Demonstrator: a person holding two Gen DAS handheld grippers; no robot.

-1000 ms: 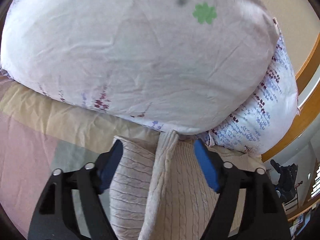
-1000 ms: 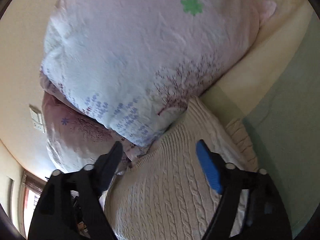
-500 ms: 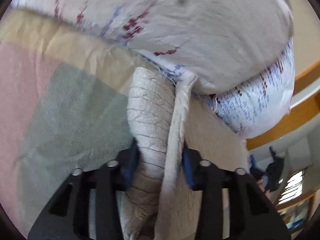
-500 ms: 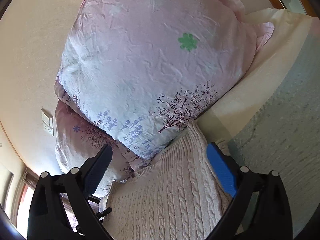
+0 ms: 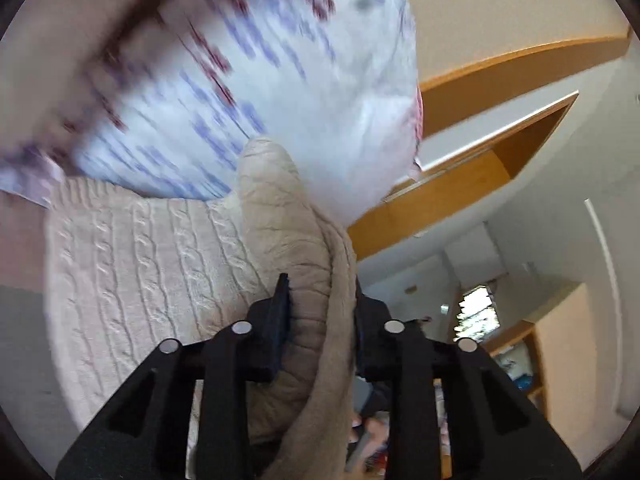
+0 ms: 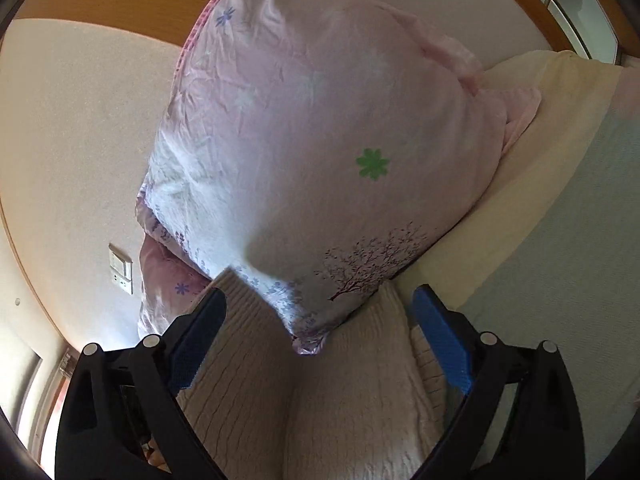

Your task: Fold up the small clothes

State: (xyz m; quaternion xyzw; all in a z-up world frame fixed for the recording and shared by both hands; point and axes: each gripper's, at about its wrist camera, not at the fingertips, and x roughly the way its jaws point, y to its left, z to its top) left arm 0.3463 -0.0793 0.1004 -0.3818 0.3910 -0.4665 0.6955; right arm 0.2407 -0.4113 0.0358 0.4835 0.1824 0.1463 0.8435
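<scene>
A cream cable-knit sweater [image 5: 152,264] lies on the bed against the pillows. My left gripper [image 5: 320,304] is shut on a bunched fold of the sweater [image 5: 288,216] and holds it lifted above the rest of the knit. In the right wrist view the sweater [image 6: 344,392] lies flat below my right gripper [image 6: 320,320], which is open with its blue pads [image 6: 440,344] spread wide over the knit and holding nothing.
A large pink floral pillow [image 6: 320,128] stands on the sweater's far edge, with a second pillow [image 6: 164,284] behind it. The pale striped bedspread [image 6: 560,240] runs to the right. A wooden headboard [image 5: 480,84] and a wall switch [image 6: 120,268] are beyond.
My left gripper closed on the sweater's fold, then lifted and swung it over toward the right; the view is blurred. My right gripper drew back and opened wider.
</scene>
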